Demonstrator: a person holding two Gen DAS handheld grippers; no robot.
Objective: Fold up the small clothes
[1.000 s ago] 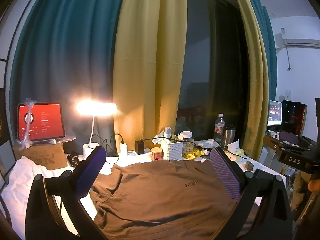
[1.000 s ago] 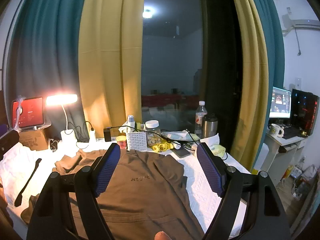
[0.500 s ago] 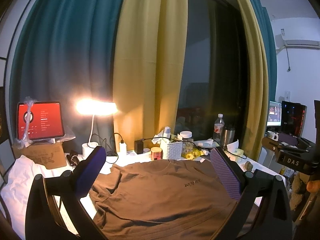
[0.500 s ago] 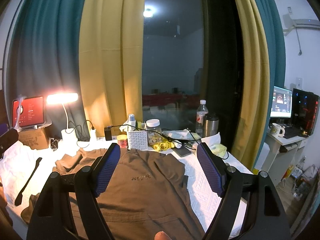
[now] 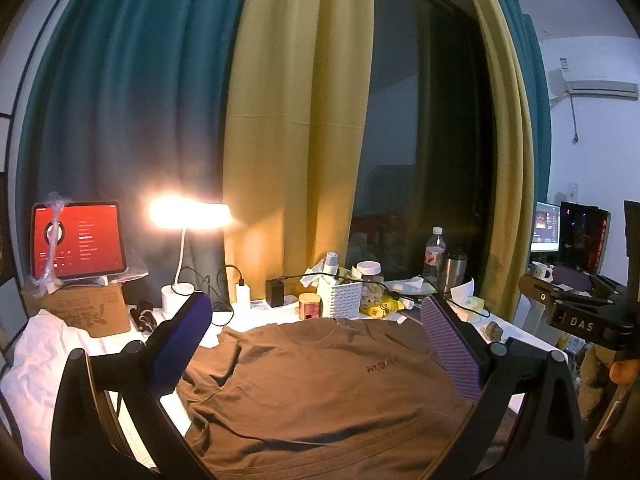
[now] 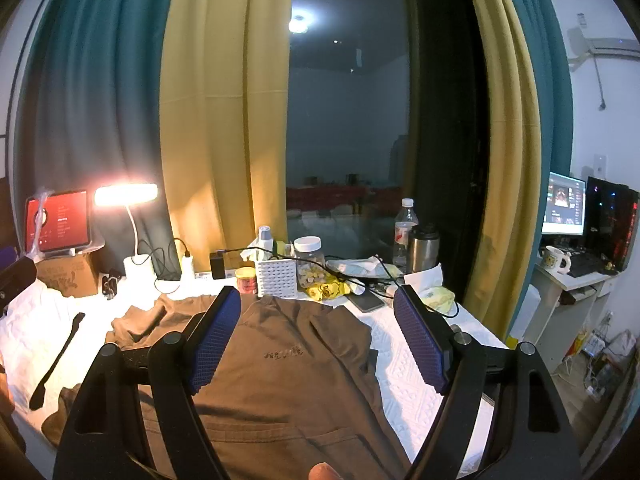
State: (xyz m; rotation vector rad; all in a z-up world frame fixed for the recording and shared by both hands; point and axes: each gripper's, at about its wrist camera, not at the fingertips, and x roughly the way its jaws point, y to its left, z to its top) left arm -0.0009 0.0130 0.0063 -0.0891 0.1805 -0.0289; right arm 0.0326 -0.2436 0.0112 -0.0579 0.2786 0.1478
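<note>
- Brown cotton T-shirt (image 5: 320,384) spread front-up, small dark chest print, left sleeve rumpled.
- Left gripper (image 5: 316,344) above shirt, wide open, empty.
- Right gripper (image 6: 316,340) above shirt, wide open, empty.

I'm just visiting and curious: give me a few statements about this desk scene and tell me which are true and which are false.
1. The brown shirt lies spread on the white cloth. True.
2. The right gripper is clamped on the shirt. False: its fingers are wide apart and hold nothing.
3. The lamp is switched on. True.
4. The tablet shows a blue screen. False: the screen is red.
5. The left gripper is open. True.
6. The water bottle lies on its side. False: it stands upright beside the steel flask.
</note>
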